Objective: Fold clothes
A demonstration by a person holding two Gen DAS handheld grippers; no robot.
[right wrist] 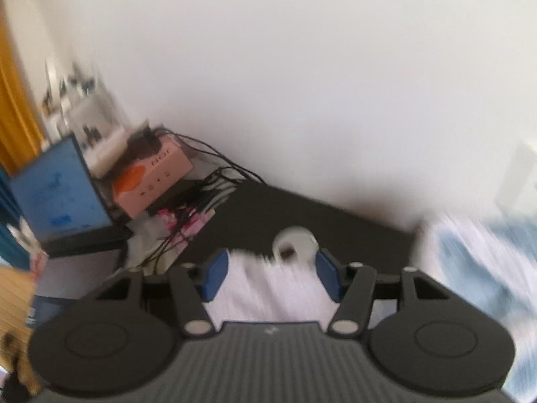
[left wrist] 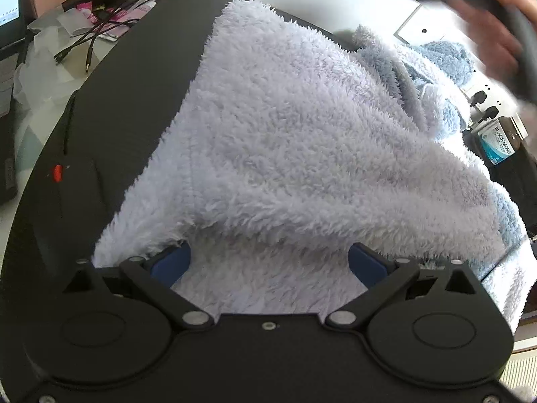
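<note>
The left gripper [left wrist: 268, 258] stands with its two blue pads [left wrist: 171, 262] spread wide apart. A raised fold of the pale lilac fleece garment [left wrist: 285, 134] lies across the gap between them, and more of the same pile fills the space below. The fleece brushes against the inner faces of the pads, but they do not press it flat; nothing is pinched there.

The right gripper [right wrist: 273, 277] also has its pads apart, by a moderate gap. In the right wrist view, pale fabric shows between and beneath the pads, heavily smeared by motion blur, so whether it touches them cannot be told. A small white rounded object [right wrist: 295, 243] sits just beyond the right pad; its nature is unclear.

The garment lies heaped on a black mat [left wrist: 134, 100] that covers the work surface. Its lilac side faces up toward the left wrist camera, and a bluer, greyer part [left wrist: 446, 63] bunches up at the far right. In the right wrist view the same cloth appears as a blurred white and blue streak [right wrist: 476, 252] at the right edge.

A blurred hand [left wrist: 486, 23] on a dark handle crosses the upper right corner of the left wrist view.

Beyond the mat's far left edge lie tangled black cables [left wrist: 100, 23], a pink box [right wrist: 154, 174] and an open laptop [right wrist: 63, 188] with a blue screen. A white wall [right wrist: 302, 67] rises behind.
</note>
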